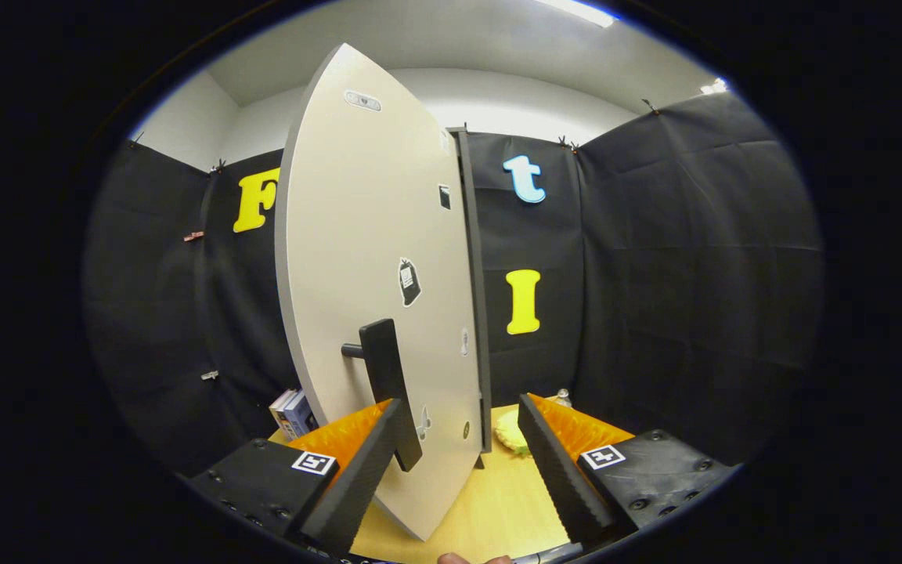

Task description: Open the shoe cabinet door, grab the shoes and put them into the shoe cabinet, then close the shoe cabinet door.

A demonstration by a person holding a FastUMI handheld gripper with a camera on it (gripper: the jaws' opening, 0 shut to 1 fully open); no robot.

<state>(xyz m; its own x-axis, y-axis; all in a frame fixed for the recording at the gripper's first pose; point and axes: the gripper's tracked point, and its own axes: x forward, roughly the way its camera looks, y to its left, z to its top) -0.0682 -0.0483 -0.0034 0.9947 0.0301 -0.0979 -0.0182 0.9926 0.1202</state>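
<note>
The tall pale grey shoe cabinet door (357, 298) stands swung open, seen at a steep angle, with its near edge running down toward the tongs. Its far edge meets the dark grey cabinet frame (473, 298), which shows as a narrow upright strip to the right of the door. A small oval metal fitting sits near the top of the door face, and several small dark stickers mark its middle and right part.

The light wooden bench (490, 501) carries the cabinet and extends between and beyond the fingers.

The tongs (463, 462) are apart, clamped on nothing. The left finger lies just beside the door and overlaps its lower part in the view; the right finger stands clear of the door, over the bench.

The black flat bar door handle (388, 384) stands off the door face on a short black post. Its lower end passes just behind the tip of the left finger; contact cannot be determined.

A small stack of boxes (292, 413) rests on the bench left of the door, beyond the left finger.

A pale yellow rounded object (510, 432) lies on the bench just right of the frame's foot, ahead of the right finger; its identity cannot be determined.
</note>
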